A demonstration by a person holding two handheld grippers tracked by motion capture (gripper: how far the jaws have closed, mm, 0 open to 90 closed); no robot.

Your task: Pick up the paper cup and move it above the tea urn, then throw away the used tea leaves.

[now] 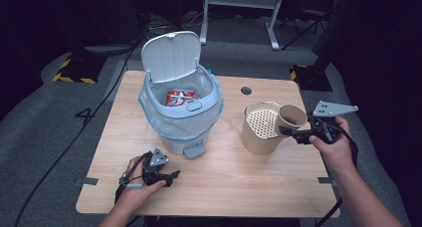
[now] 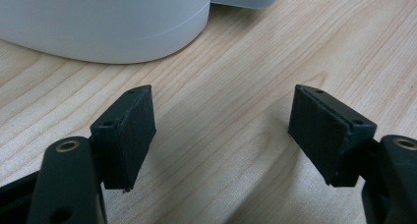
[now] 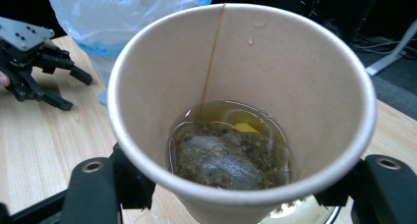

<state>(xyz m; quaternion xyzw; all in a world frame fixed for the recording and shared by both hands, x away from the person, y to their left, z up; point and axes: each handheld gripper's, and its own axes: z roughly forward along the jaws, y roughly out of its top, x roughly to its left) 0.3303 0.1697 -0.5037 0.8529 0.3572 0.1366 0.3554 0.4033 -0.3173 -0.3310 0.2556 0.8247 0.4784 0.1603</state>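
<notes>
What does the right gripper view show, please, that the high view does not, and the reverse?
The right gripper view alone shows inside the paper cup: yellowish liquid with a soaked tea bag and a drip line down the inner wall. The high view alone shows the bin's raised lid, a red packet in the bin, the foot pedal and the tan strainer container. Both show the cup clamped in the right gripper, the bin's plastic liner, the left gripper and the wooden table.
</notes>
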